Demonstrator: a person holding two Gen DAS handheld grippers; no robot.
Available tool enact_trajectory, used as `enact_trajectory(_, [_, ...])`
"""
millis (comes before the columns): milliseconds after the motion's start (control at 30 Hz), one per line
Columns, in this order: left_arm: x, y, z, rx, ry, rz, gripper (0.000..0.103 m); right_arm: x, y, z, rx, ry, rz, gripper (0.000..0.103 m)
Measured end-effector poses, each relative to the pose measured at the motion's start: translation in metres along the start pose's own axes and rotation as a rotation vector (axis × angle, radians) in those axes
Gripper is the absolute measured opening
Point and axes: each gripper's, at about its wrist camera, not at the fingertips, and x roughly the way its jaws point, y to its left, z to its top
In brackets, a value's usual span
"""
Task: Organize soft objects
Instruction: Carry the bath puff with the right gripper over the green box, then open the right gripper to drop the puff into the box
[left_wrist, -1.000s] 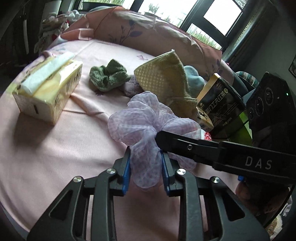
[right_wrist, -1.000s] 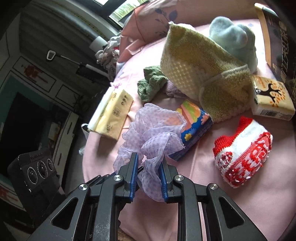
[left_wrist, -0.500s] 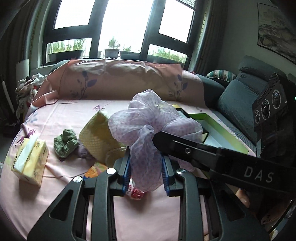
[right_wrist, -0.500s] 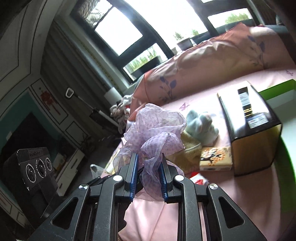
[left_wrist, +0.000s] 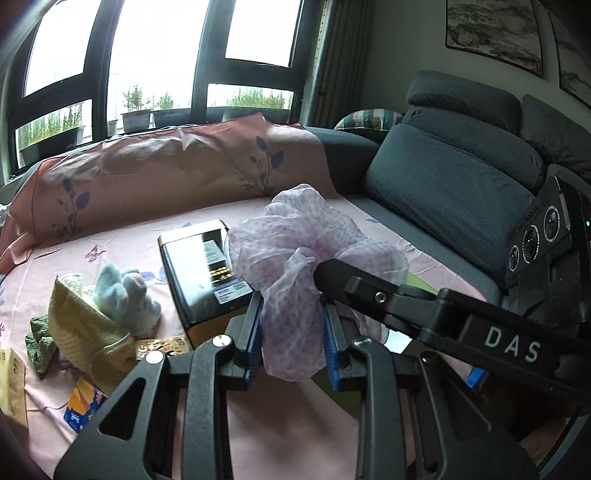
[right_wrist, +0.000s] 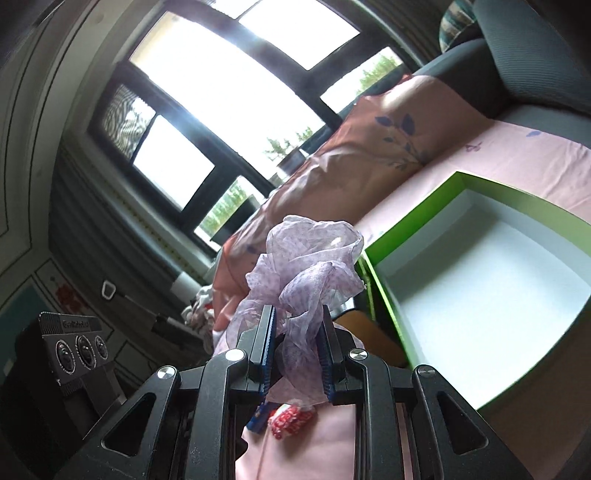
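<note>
Both the left gripper (left_wrist: 291, 338) and the right gripper (right_wrist: 295, 347) are clamped on the sheer lilac crumpled gauze scarf (left_wrist: 299, 254), held in the air between them. Beyond it lie a black-and-gold rectangular box (left_wrist: 201, 273) and a pale blue plush toy (left_wrist: 123, 295) on the pink bedsheet (left_wrist: 122, 236); in the right wrist view, an open green-walled white-floored box (right_wrist: 480, 288) sits to the right.

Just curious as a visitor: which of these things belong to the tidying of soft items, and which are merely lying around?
In the job:
lilac scarf
left gripper
right gripper
green box
blue plush toy
yellow cloth

Lying about:
black tin
grey sofa cushion
</note>
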Motion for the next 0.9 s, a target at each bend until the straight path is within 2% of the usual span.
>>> enact_trajectory(167, [0.025,-0.026,0.003,0.054,0.027,-0.025,0.026,-0.012,-0.027,0.006,0.072,-0.058,-0.046,0.025])
enact_trajectory(433, [0.063,-0.045,0.002,0.059,0.091,-0.051,0.027,-0.016,-0.063,0.01,0.161,-0.098,-0.165,0.025])
enact_trajectory(633, [0.083,-0.047,-0.003,0.051,0.143,-0.051,0.032,-0.01,-0.079,0.012,0.188,-0.073,-0.27,0.025])
enact_trajectory(733, [0.086,-0.044,-0.004,0.034,0.159,-0.05,0.04,-0.01,-0.081,0.012,0.179,-0.066,-0.304,0.025])
enact_trajectory(767, [0.085,-0.042,-0.004,0.029,0.161,-0.049,0.045,-0.01,-0.081,0.013,0.181,-0.067,-0.311,0.03])
enact_trajectory(833, [0.081,-0.04,-0.005,0.024,0.158,-0.038,0.056,-0.012,-0.081,0.013,0.182,-0.077,-0.321,0.048])
enact_trajectory(867, [0.079,-0.038,-0.005,0.023,0.153,-0.031,0.065,-0.013,-0.079,0.013,0.179,-0.081,-0.319,0.061])
enact_trajectory(900, [0.076,-0.036,-0.004,0.025,0.146,-0.024,0.07,-0.014,-0.077,0.013,0.17,-0.083,-0.312,0.068])
